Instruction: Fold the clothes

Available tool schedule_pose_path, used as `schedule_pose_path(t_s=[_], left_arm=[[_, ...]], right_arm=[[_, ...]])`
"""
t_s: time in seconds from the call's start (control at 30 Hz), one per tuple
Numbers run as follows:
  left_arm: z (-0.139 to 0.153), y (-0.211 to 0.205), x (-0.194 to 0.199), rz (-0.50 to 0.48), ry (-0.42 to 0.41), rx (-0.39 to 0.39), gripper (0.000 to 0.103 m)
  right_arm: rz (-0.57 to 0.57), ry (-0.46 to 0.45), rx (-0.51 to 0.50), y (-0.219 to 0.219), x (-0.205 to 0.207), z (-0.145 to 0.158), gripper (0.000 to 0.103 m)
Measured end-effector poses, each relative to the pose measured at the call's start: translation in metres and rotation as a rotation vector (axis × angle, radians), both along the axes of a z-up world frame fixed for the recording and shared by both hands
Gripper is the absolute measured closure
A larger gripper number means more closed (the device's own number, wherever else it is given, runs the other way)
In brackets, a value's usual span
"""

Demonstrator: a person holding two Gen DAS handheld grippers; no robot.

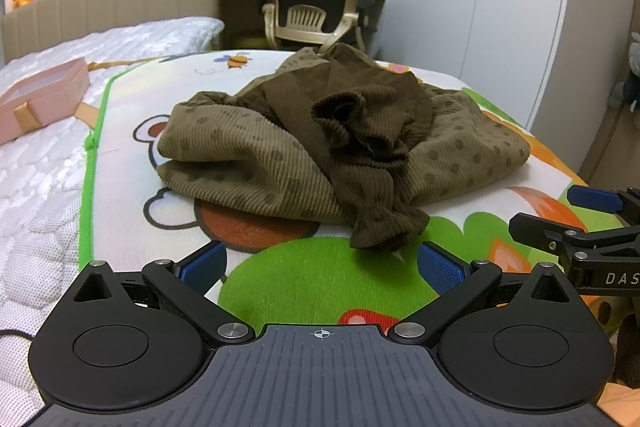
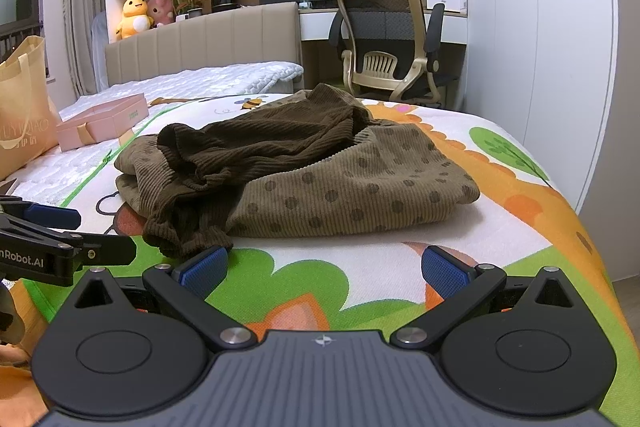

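Observation:
A brown ribbed garment (image 1: pixel 320 139) lies crumpled on a colourful cartoon mat (image 1: pixel 312 279), part plain dark brown, part lighter with dark dots. One dark cuff hangs toward me at its near edge. My left gripper (image 1: pixel 320 267) stands open just short of that cuff, nothing between its blue pads. In the right wrist view the same garment (image 2: pixel 304 175) spreads ahead, its dotted part on the right. My right gripper (image 2: pixel 324 269) is open too, its left pad close to the dark sleeve end. Each gripper shows at the edge of the other's view: the right one (image 1: pixel 576 223), the left one (image 2: pixel 48 231).
The mat covers the end of a bed with a white quilted cover (image 1: pixel 44 163). A pink open box (image 1: pixel 44 99) lies on the bed to the left, a tan tote bag (image 2: pixel 20 115) beyond it. An office chair (image 2: pixel 392 39) stands behind the bed, white wardrobe doors (image 2: pixel 532 27) on the right.

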State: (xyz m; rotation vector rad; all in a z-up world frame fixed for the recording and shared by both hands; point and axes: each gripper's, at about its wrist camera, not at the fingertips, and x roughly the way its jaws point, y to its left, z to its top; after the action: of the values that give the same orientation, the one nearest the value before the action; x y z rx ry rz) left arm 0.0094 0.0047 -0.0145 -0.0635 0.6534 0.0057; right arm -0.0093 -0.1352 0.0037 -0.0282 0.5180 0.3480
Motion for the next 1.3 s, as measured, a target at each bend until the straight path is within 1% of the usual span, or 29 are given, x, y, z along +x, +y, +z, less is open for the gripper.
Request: schedule_pose_path(t_s=[0.43, 0.53, 0.63, 0.8, 0.87, 0.93, 1.1, 1.17, 1.27, 1.3], left_arm=[[-0.001, 0.001, 0.003, 0.000, 0.017, -0.003, 0.000], [0.002, 0.005, 0.007, -0.014, 0.020, -0.007, 0.000], [0.014, 0.018, 0.019, -0.066, 0.022, -0.050, 0.000], [0.048, 0.059, 0.062, -0.110, -0.049, -0.151, 0.000], [0.051, 0.079, 0.086, -0.133, -0.057, -0.184, 0.000], [0.048, 0.096, 0.114, -0.128, -0.045, -0.190, 0.000], [0.030, 0.135, 0.176, -0.074, 0.027, -0.179, 0.000], [0.025, 0.145, 0.194, -0.077, 0.043, -0.178, 0.000], [0.016, 0.152, 0.216, -0.113, 0.070, -0.156, 0.000], [0.012, 0.154, 0.222, -0.122, 0.087, -0.156, 0.000]], right_arm=[[0.013, 0.019, 0.004, -0.002, 0.004, -0.001, 0.000], [0.043, 0.050, 0.017, -0.007, 0.018, 0.002, 0.000], [0.063, 0.101, 0.043, -0.014, 0.052, 0.012, 0.000], [0.052, 0.193, 0.166, -0.025, 0.119, 0.022, 0.000], [0.043, 0.216, 0.198, -0.026, 0.143, 0.018, 0.000], [0.026, 0.241, 0.203, -0.027, 0.159, 0.010, 0.000], [-0.011, 0.331, 0.289, -0.035, 0.179, -0.013, 0.000], [-0.024, 0.365, 0.325, -0.039, 0.184, -0.013, 0.000], [0.001, 0.403, 0.289, -0.035, 0.191, -0.010, 0.000], [0.018, 0.413, 0.261, -0.034, 0.192, -0.007, 0.000]])
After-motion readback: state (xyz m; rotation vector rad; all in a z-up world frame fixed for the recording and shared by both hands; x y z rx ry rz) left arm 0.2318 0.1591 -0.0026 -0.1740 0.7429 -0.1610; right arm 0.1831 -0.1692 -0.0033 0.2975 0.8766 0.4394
